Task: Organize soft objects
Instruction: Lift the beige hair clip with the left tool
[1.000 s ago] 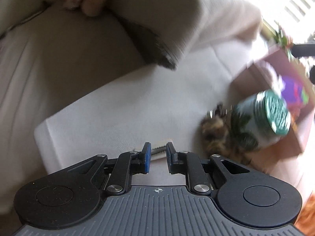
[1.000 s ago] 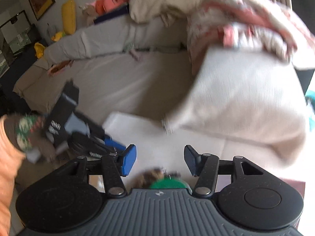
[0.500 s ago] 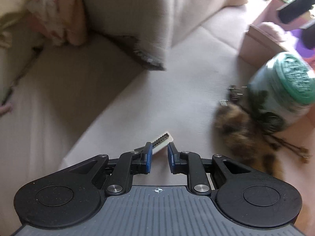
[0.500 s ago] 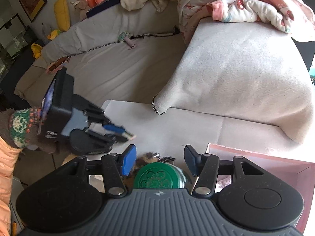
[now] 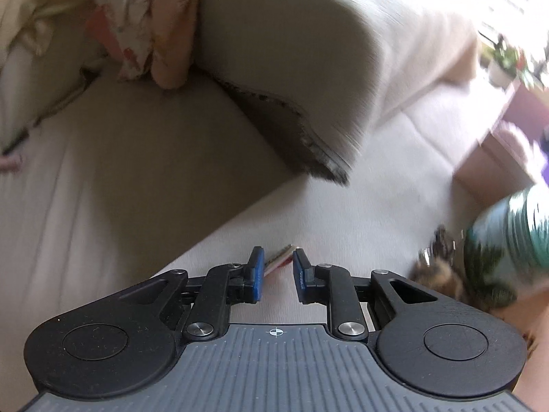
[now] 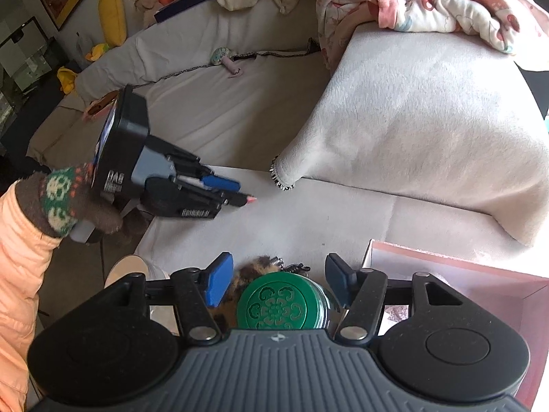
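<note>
My left gripper [image 5: 278,251] hangs low over a white sofa seat [image 5: 343,226]. Its jaws are opening, and a thin flat strip [image 5: 282,254] with a pink tip rests loosely against the left pad. In the right wrist view the left gripper [image 6: 233,192] points its strip [image 6: 247,199] at the seat. My right gripper [image 6: 281,267] hovers over a green-lidded jar [image 6: 281,304]. Its jaws are opening and the pads stand clear of the lid. A fluffy brown pom-pom [image 6: 255,264] with a key ring lies beside the jar. A beige blanket [image 6: 429,120] drapes over the sofa.
A pink box [image 6: 463,274] stands open at the right. A pink-and-white patterned blanket [image 6: 446,0] is heaped at the back. Cushions and toys [image 6: 113,10] lie along the far sofa. A gloved hand [image 6: 61,202] on an orange sleeve holds the left gripper.
The left jaws have widened and the strip is no longer pinched. The left view swung across the seat. The right jaws have spread a little, and the jar lid has come into view between them.
</note>
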The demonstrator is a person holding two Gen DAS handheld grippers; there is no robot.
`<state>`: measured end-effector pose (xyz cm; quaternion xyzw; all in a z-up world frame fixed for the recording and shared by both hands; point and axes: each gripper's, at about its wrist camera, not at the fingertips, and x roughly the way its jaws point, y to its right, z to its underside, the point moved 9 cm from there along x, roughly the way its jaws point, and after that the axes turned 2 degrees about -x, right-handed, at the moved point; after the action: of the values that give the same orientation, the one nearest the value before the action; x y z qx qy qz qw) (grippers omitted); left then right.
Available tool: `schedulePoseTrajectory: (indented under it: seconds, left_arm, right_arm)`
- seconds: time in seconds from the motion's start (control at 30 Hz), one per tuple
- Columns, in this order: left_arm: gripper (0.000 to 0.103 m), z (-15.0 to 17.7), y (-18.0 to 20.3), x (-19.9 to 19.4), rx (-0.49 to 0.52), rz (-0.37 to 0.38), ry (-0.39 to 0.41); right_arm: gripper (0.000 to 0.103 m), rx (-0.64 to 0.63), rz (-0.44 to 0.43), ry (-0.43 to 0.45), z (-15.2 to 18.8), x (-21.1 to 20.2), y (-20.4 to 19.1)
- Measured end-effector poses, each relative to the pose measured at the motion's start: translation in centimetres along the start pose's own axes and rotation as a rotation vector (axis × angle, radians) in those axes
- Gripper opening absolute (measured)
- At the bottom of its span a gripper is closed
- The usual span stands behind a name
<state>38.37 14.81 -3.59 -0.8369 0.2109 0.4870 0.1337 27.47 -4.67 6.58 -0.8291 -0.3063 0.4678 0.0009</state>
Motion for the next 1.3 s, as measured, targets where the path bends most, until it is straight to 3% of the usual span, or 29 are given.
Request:
schedulePoseTrajectory:
  seconds: [0.13,0.23,0.33,0.43,0.63,0.73,0.83,0.97,1.1,1.3]
  left_arm:
    - [0.028,0.0,-0.2,-0.1,-0.065,0.073,-0.013]
    - [0.028,0.8,0.4,-0.6,-0.107,0.196,-0.077]
    - [0.026,1.8,0.6,-0.6,-0.05,0.117,-0.087]
    - [0.023,1.7,0.9,-1.0,0.009,0.05,-0.042]
    - [0.026,0.4,2.0,-2.9,0.096,0.037,0.054]
    - [0.026,0.3,2.2,-1.4,0.179,-0.018,0.011]
    - [0.03,0.8,2.1,-0.3,0.232,-0.028,-0.036]
    - [0.033,0.3,1.6,0.5,0.207,0.005,-0.027]
    - [0.027,0.0,1.7,0.6,0.151,0.033,-0.007]
    - [0.023,0.9,1.4,0.1,-0.012,0.021,0.043]
  right_arm:
    - [0.06,0.016,-0.005,-0.012,0.5,0.1,0.6]
    - [0.06,0.017,0.004,-0.015,0.8,0.0,1.1]
    - [0.06,0.029,0.007,-0.012,0.8,0.3,1.5]
    - [0.06,0.047,-0.015,-0.019,0.9,0.7,1.3]
    - [0.06,0.005,-0.023,-0.025,1.2,0.4,0.4]
    - [0.06,0.022,-0.019,-0.02,1.1,0.3,0.6]
    - [0.06,0.016,-0.017,-0.023,1.1,0.2,0.7]
    - [0.06,0.014,-0.016,-0.028,1.3,0.4,1.0]
    - [0.06,0.028,-0.013,-0.032,1.5,0.6,1.3]
    - [0.06,0.042,0.031,-0.016,1.0,0.1,1.1]
